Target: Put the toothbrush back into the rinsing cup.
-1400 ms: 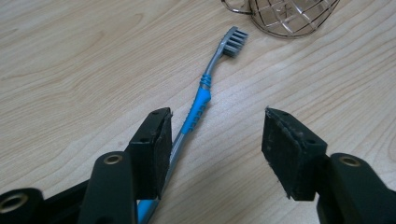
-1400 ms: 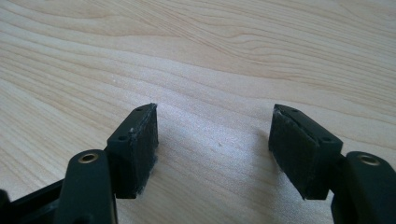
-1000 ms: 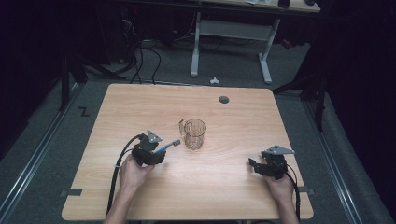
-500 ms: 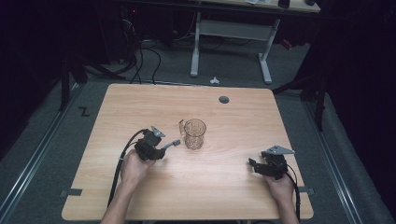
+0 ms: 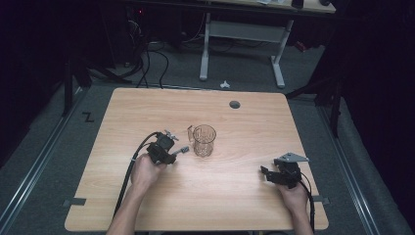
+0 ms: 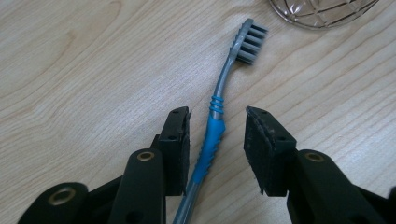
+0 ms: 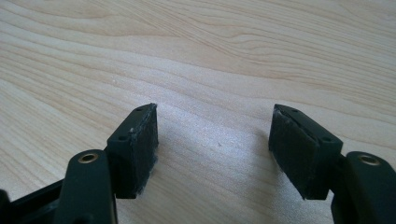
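Your table (image 5: 244,205) is a light wooden top with a small dark round hole (image 5: 235,104) near its far edge. Past it, on the grey floor, stand the white legs of another desk (image 5: 242,36), with dark cables trailing to the left of them.

Near the middle of the table stands a clear glass mug (image 5: 204,140), upright, handle turned to the left. In the left gripper view its patterned glass rim (image 6: 322,11) shows at the top edge.

Your left claw (image 5: 180,151) is just left of the mug, pointing toward it. Its jaws are released, standing apart on either side of a toothbrush (image 6: 219,116) that lies flat on the wood. The blue grip of the toothbrush sits close to the left jaw; whether they touch I cannot tell. The grey bristle head lies just short of the mug.

Your right claw (image 5: 265,172) rests near the table's right front, well apart from the mug. Its jaws (image 7: 215,144) are spread wide over bare wood, grasping nothing.
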The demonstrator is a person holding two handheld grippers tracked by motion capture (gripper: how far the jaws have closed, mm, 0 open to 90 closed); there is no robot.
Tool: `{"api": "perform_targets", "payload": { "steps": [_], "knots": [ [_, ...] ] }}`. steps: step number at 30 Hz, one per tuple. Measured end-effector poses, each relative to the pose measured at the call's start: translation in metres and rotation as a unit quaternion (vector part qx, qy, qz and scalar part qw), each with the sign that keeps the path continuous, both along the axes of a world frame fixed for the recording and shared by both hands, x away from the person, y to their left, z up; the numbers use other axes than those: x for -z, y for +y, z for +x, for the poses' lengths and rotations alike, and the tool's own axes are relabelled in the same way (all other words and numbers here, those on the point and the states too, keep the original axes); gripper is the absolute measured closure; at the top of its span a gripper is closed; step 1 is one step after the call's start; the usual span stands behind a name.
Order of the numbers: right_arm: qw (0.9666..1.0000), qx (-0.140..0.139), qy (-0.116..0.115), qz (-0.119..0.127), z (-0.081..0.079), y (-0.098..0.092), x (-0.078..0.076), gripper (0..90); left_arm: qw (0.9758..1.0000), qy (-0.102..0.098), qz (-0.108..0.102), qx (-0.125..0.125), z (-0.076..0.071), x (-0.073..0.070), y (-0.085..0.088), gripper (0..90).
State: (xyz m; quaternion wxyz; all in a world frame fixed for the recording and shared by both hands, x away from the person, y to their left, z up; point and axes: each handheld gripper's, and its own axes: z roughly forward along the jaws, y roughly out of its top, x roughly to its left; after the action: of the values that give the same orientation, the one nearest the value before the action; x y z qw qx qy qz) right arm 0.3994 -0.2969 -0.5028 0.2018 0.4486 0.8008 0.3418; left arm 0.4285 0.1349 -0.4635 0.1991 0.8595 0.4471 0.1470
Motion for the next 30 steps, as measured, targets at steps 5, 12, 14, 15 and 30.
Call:
{"api": "perform_targets", "payload": {
  "steps": [5,12,14,15,30],
  "knots": [
    [1.0,-0.001,-0.001,-0.001,0.0,0.0,0.0,33.4,1.0,0.006,0.0,-0.005,0.002,0.002,0.001,62.5],
    [1.0,0.0,0.0,0.0,0.0,0.0,0.0,33.4,0.9998,0.019,0.006,-0.007,0.006,0.006,0.002,65.2],
    [1.0,-0.001,0.0,0.0,0.0,0.0,0.0,33.4,0.9997,0.023,0.006,-0.007,0.007,0.008,0.003,66.3],
    [1.0,-0.001,-0.001,-0.001,0.0,0.0,0.0,33.4,0.9997,0.024,0.007,-0.008,0.007,0.008,0.003,66.9],
    [1.0,-0.001,0.0,0.0,0.0,0.0,0.0,33.4,0.9987,0.05,0.009,-0.008,0.015,0.007,0.001,75.7]
  ]
}}
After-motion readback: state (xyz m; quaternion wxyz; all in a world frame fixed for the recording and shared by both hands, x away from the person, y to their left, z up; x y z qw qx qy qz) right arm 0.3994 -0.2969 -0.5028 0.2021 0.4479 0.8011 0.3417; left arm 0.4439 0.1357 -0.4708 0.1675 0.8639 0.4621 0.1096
